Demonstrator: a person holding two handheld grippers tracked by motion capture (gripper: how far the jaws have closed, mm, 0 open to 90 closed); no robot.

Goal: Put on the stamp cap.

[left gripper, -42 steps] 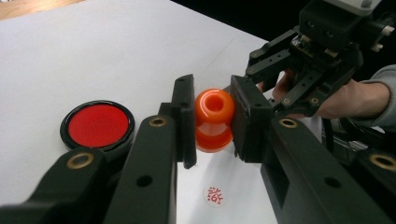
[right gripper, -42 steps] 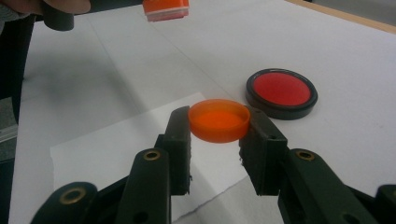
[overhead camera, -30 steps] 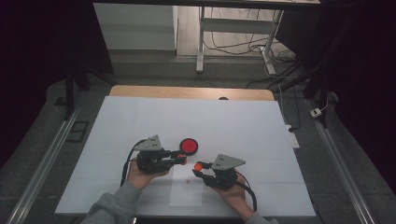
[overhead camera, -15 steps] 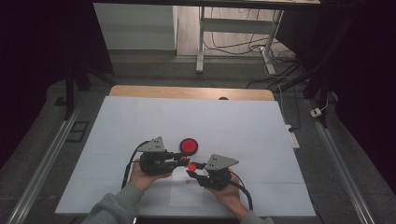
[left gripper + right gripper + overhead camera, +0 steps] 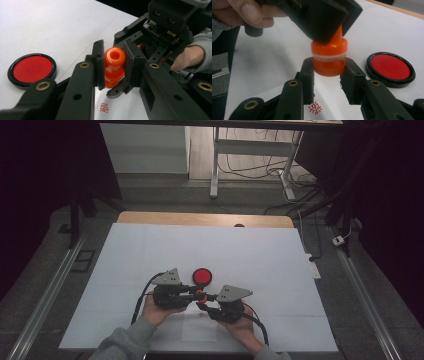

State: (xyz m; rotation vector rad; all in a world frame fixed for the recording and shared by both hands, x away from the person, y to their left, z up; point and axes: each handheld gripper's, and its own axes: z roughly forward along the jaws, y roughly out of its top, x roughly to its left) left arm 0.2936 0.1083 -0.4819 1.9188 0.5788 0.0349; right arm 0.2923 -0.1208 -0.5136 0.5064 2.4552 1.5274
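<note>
Orange stamp (image 5: 114, 67) sits at frame centre, clamped at its handle by the left gripper (image 5: 113, 65) and at its base by the right gripper (image 5: 329, 77). A red seal print (image 5: 316, 107) already marks the paper (image 5: 200, 332) below, so stamping looks done; capping or putting away remains. Ink pad (image 5: 390, 68), right of frame, lies clear.

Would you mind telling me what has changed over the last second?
The two hand-held grippers closed in on each other: the left one now clamps the orange stamp's handle while the right one brackets its base. The red ink pad and the red imprint stayed put.
</note>
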